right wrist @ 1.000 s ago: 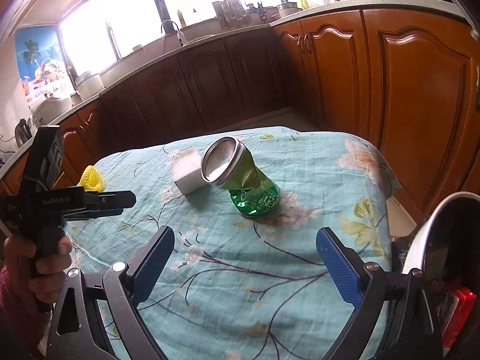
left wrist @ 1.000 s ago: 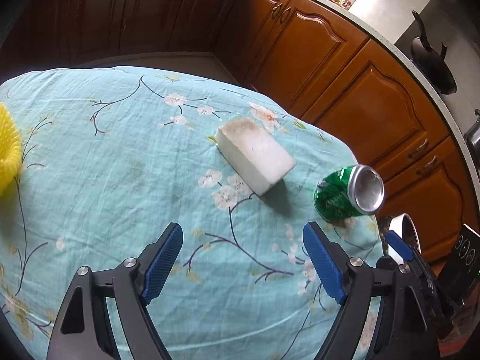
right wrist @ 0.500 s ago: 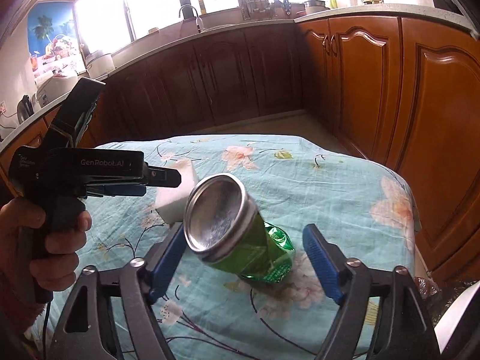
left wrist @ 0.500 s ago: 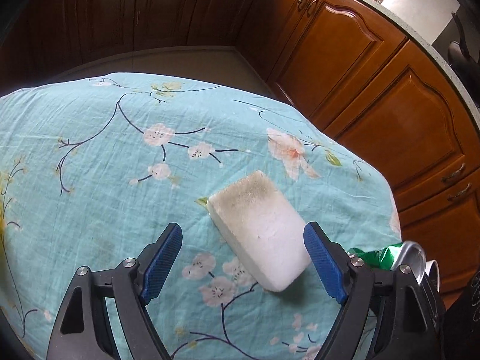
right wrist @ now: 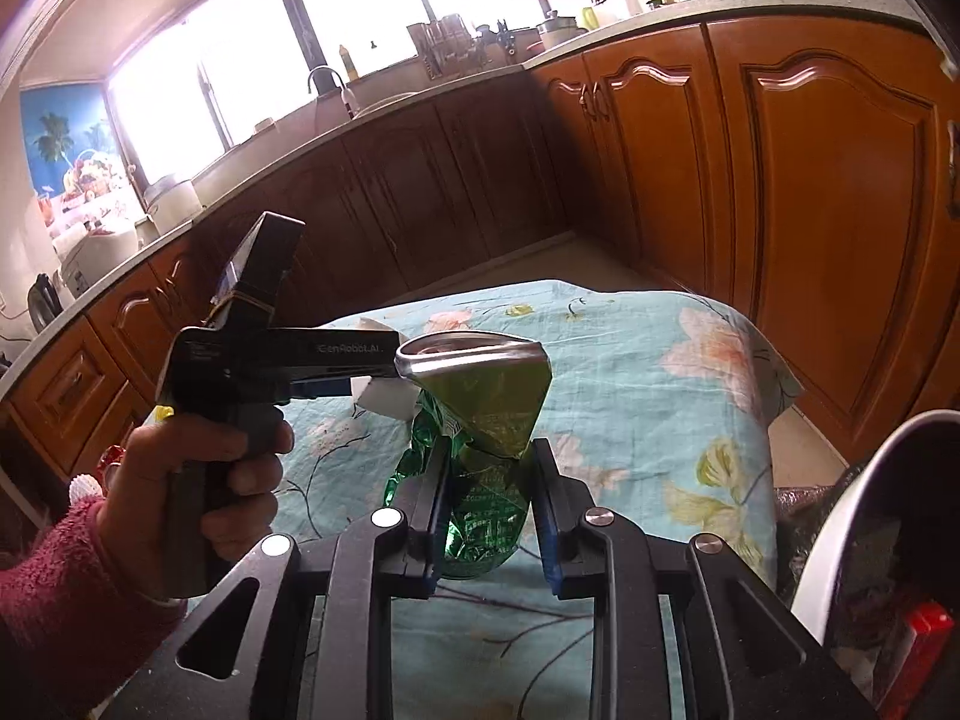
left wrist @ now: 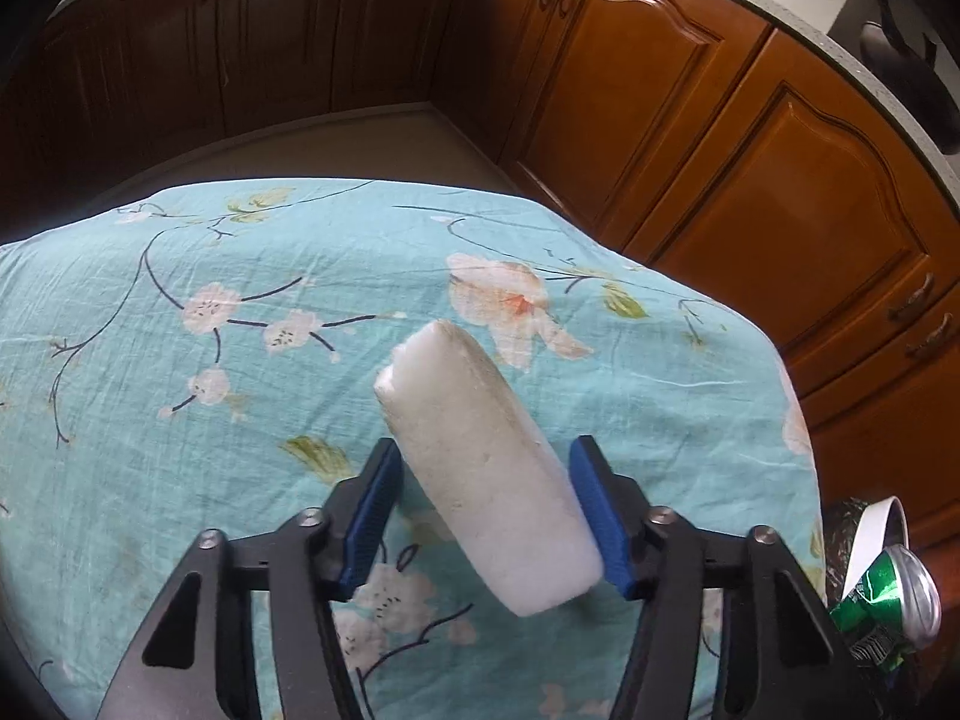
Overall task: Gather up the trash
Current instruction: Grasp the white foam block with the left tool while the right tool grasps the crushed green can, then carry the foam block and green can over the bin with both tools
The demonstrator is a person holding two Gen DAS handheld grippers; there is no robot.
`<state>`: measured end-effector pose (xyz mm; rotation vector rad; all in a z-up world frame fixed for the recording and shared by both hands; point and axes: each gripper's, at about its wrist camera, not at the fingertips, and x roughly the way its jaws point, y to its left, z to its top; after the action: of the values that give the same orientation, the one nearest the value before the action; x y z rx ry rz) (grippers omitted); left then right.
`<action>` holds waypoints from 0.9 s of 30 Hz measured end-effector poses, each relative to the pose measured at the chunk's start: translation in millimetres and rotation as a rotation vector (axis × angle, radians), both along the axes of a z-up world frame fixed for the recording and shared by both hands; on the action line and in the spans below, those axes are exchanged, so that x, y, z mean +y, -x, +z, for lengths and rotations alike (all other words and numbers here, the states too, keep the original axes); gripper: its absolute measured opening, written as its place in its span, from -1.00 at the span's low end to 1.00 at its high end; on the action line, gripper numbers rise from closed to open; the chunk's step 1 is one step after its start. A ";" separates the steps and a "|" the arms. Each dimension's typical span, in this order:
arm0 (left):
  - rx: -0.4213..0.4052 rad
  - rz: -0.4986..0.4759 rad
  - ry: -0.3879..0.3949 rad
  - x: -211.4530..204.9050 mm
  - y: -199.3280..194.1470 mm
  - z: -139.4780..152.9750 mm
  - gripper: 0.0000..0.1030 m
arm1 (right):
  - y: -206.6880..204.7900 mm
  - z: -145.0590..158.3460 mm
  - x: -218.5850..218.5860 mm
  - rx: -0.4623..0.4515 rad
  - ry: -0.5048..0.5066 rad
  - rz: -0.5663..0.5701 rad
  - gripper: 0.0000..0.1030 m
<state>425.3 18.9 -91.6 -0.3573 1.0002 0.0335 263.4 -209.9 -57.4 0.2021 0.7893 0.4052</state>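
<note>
My left gripper [left wrist: 489, 489] is shut on a white foam block [left wrist: 480, 456] and holds it tilted above the floral tablecloth [left wrist: 180, 360]. My right gripper [right wrist: 489, 495] is shut on a crushed green can [right wrist: 480, 450], its silver end up, lifted off the cloth. The can also shows in the left wrist view [left wrist: 888, 606] at the lower right. The left gripper body [right wrist: 270, 354] and the hand holding it show in the right wrist view, with the foam block [right wrist: 384, 396] partly hidden behind the can.
A white-rimmed trash bin [right wrist: 852, 540] with a dark liner stands at the table's right edge; it also shows in the left wrist view [left wrist: 870, 534]. Wooden kitchen cabinets [left wrist: 690, 120] ring the table. A yellow object [right wrist: 162, 414] lies behind the hand.
Both grippers closed: the left took hold of the foam block and lifted it; the right closed on the can, crushing it, and raised it off the cloth.
</note>
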 end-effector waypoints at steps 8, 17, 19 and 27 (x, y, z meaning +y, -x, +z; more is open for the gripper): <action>-0.069 -0.159 0.041 -25.8 58.6 21.6 -0.42 | 37.3 9.5 -27.8 0.013 -0.051 -0.092 -0.52; -0.097 -0.314 0.076 -60.5 143.6 31.1 -0.42 | 82.0 12.3 -49.5 0.026 -0.068 -0.164 -0.52; -0.103 -0.334 0.078 -66.9 159.1 33.0 -0.42 | 91.6 15.3 -54.0 0.023 -0.072 -0.176 -0.52; -0.118 -0.424 0.055 -89.7 199.8 51.3 -0.42 | 129.2 20.0 -75.0 0.013 -0.069 -0.243 -0.52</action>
<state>225.5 -70.8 -40.4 -0.1890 0.9444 -0.3951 134.2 -284.9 -37.3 0.3616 0.7541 0.2018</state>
